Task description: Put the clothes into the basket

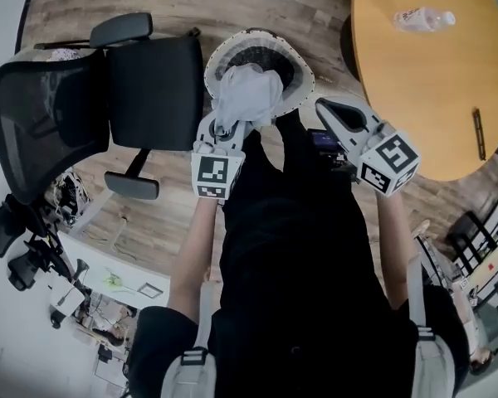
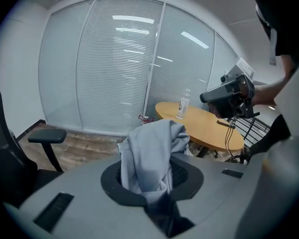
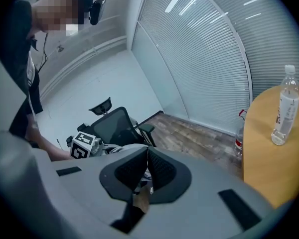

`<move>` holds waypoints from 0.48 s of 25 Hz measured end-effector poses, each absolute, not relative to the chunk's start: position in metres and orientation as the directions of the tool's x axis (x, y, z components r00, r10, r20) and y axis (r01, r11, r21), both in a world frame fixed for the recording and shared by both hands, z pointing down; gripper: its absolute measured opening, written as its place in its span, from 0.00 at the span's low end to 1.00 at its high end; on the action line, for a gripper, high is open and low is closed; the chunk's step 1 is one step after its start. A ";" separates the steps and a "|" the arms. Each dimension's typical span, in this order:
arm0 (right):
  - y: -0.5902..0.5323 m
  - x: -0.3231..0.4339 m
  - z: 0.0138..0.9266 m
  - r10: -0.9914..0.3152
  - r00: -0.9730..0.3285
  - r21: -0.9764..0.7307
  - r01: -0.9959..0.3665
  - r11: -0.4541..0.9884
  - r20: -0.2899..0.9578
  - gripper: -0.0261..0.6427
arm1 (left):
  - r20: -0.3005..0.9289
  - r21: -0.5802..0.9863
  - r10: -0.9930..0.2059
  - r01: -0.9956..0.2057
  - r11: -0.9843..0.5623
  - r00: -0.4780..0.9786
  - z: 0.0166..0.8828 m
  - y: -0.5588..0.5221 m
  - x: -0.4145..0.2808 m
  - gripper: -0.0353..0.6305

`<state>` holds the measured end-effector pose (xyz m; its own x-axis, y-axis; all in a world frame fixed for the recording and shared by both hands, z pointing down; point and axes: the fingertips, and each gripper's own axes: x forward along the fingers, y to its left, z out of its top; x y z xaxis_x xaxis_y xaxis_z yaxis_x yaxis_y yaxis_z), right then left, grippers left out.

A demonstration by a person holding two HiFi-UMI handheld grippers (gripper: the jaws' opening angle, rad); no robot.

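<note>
My left claw (image 2: 152,177) is clamped on the grey garment (image 2: 150,151), which looks to hang over the basket (image 1: 295,63) just beyond; right claw (image 3: 145,169) closed, empty; I would lower inside the rim before releasing.

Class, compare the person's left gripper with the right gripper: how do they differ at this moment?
The left gripper is shut on a pale grey garment; the right gripper's jaws meet on nothing. The left gripper points at the basket in the head view; the right gripper sits to its side. Both bear marker cubes.
</note>
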<state>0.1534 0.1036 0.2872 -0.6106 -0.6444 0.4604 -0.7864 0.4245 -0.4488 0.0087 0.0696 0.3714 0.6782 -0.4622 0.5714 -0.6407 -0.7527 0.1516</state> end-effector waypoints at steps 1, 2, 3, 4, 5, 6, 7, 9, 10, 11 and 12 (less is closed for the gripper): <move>0.104 0.158 0.294 -0.635 -0.613 -0.446 -0.786 0.429 0.469 0.06 | 0.578 0.150 -0.461 -0.642 -0.752 0.674 0.378 0.070 0.014 0.18; 0.104 0.161 0.300 -0.627 -0.616 -0.445 -0.784 0.433 0.476 0.06 | 0.584 0.147 -0.459 -0.644 -0.751 0.669 0.386 0.070 0.019 0.18; 0.104 0.164 0.305 -0.618 -0.622 -0.449 -0.780 0.436 0.481 0.06 | 0.591 0.145 -0.458 -0.645 -0.750 0.664 0.393 0.070 0.024 0.18; 0.104 0.166 0.310 -0.608 -0.629 -0.454 -0.775 0.440 0.484 0.06 | 0.597 0.144 -0.456 -0.647 -0.749 0.661 0.399 0.071 0.028 0.18; 0.104 0.168 0.313 -0.597 -0.638 -0.459 -0.768 0.447 0.486 0.06 | 0.601 0.146 -0.453 -0.648 -0.748 0.658 0.404 0.071 0.032 0.18; 0.104 0.168 0.316 -0.584 -0.648 -0.463 -0.760 0.455 0.489 0.06 | 0.606 0.149 -0.449 -0.648 -0.747 0.656 0.409 0.071 0.036 0.18; 0.103 0.168 0.320 -0.571 -0.657 -0.469 -0.753 0.463 0.492 0.06 | 0.612 0.152 -0.443 -0.647 -0.747 0.655 0.415 0.071 0.039 0.18; 0.103 0.167 0.331 -0.548 -0.672 -0.482 -0.740 0.469 0.498 0.06 | 0.627 0.152 -0.428 -0.641 -0.752 0.651 0.428 0.071 0.045 0.18; 0.103 0.167 0.337 -0.538 -0.677 -0.489 -0.735 0.470 0.501 0.06 | 0.635 0.149 -0.421 -0.637 -0.756 0.648 0.436 0.070 0.049 0.18; 0.103 0.167 0.344 -0.530 -0.682 -0.494 -0.731 0.471 0.504 0.06 | 0.643 0.146 -0.414 -0.633 -0.760 0.645 0.444 0.069 0.052 0.18; 0.104 0.167 0.351 -0.522 -0.686 -0.498 -0.728 0.472 0.508 0.06 | 0.650 0.145 -0.408 -0.631 -0.762 0.642 0.453 0.068 0.055 0.18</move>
